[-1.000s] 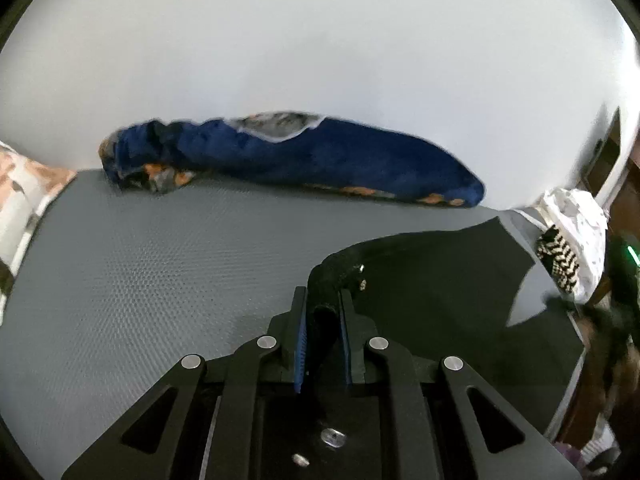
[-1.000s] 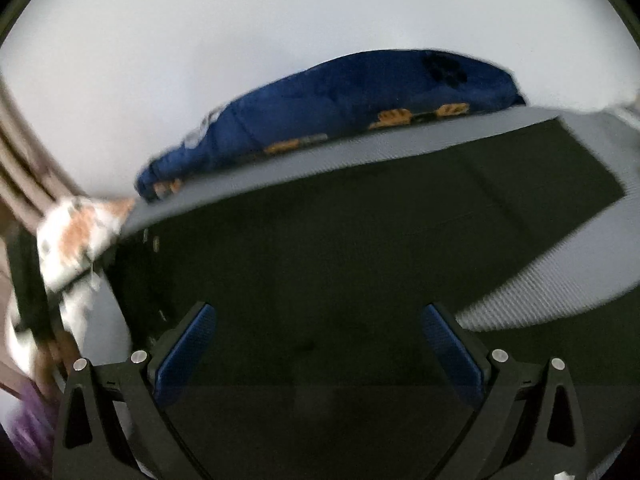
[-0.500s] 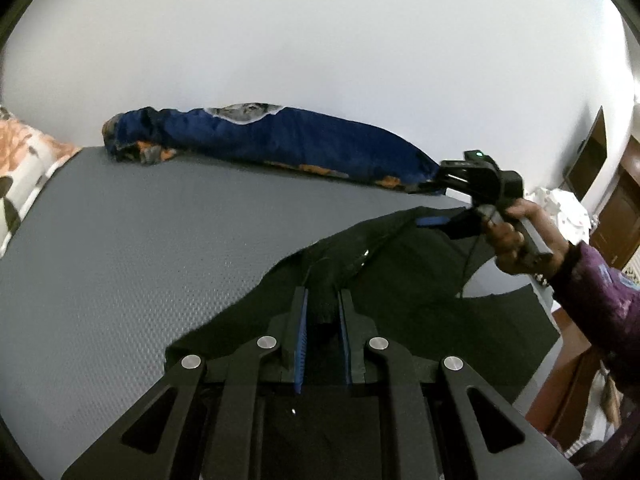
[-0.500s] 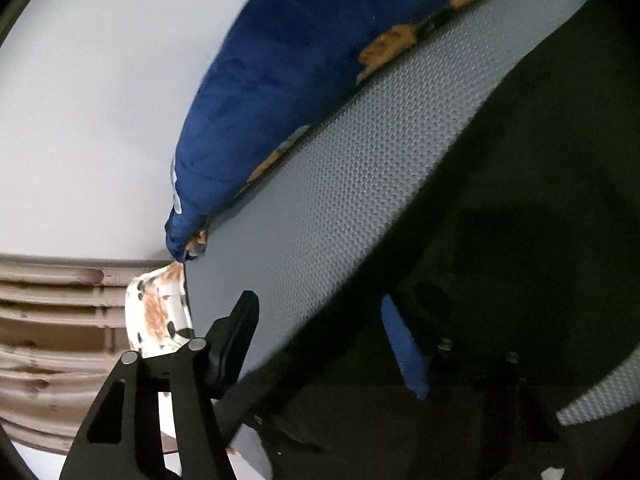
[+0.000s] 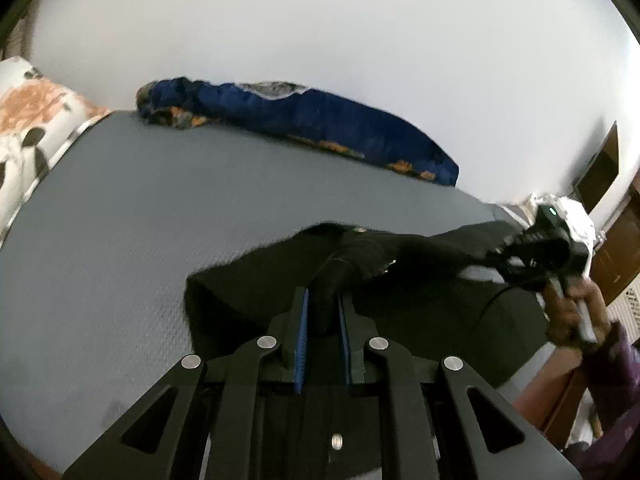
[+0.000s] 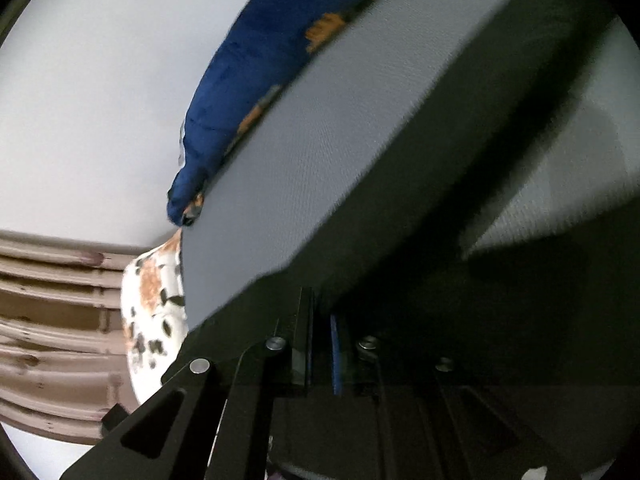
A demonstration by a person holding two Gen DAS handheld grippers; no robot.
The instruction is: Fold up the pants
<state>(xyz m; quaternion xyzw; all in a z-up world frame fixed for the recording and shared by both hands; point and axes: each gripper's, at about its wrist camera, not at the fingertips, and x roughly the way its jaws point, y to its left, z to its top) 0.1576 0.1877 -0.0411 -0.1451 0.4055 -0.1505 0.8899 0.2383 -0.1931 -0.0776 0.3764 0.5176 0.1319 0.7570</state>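
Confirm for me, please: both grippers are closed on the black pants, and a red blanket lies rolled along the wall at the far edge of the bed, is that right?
Not quite: the blanket is dark blue with orange patches, not red, as the left wrist view shows. The rest holds: it lies rolled along the wall at the far edge of the bed, and the left gripper and right gripper are both closed on the black pants.

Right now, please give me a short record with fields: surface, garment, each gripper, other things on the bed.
surface: grey mattress
garment: black pants, partly lifted off the mattress
left gripper: shut on a bunch of the pants
right gripper: jaws have just been closing, now shut on the pants edge
other things: blue blanket along the wall; floral pillow at the left end
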